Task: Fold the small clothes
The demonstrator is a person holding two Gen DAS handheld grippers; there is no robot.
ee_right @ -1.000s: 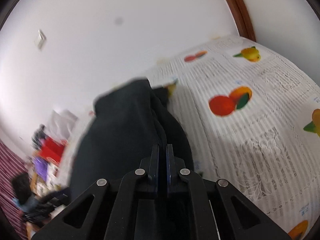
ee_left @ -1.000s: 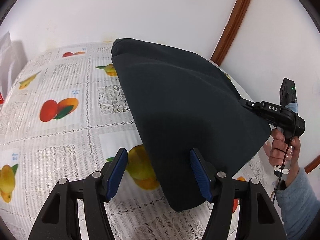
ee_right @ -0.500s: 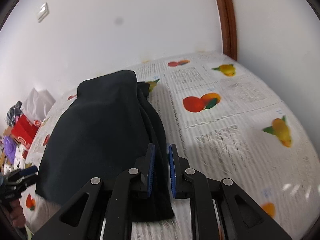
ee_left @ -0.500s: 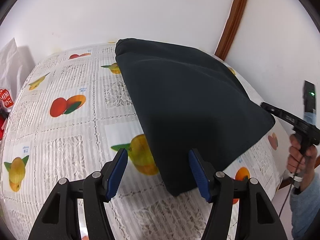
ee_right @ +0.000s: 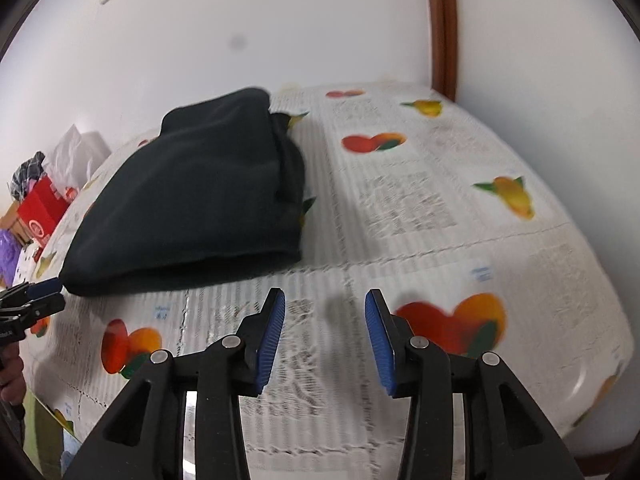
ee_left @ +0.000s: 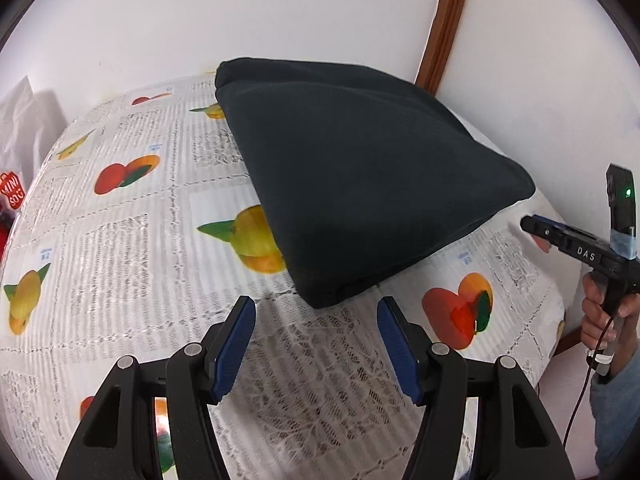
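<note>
A dark navy folded garment [ee_left: 360, 176] lies flat on the fruit-print tablecloth [ee_left: 120, 240]; it also shows in the right wrist view [ee_right: 192, 208]. My left gripper [ee_left: 316, 344] is open and empty, just short of the garment's near corner. My right gripper [ee_right: 324, 336] is open and empty over bare cloth, to the right of the garment. The right gripper also shows from the side in the left wrist view [ee_left: 536, 226], held by a hand just off the garment's right corner. The left gripper's tips show at the left edge of the right wrist view [ee_right: 44, 296].
The table stands against white walls with a brown wooden trim [ee_left: 444, 24] in the corner. A white bag [ee_left: 20, 120] and a red bag [ee_left: 12, 196] lie beyond the left edge. Red boxes and clutter [ee_right: 36, 208] lie beyond the table's far side.
The right gripper let go of the garment's corner, opened and drew back. The garment dropped flat onto the table. The left gripper also pulled back from the garment, staying open.
</note>
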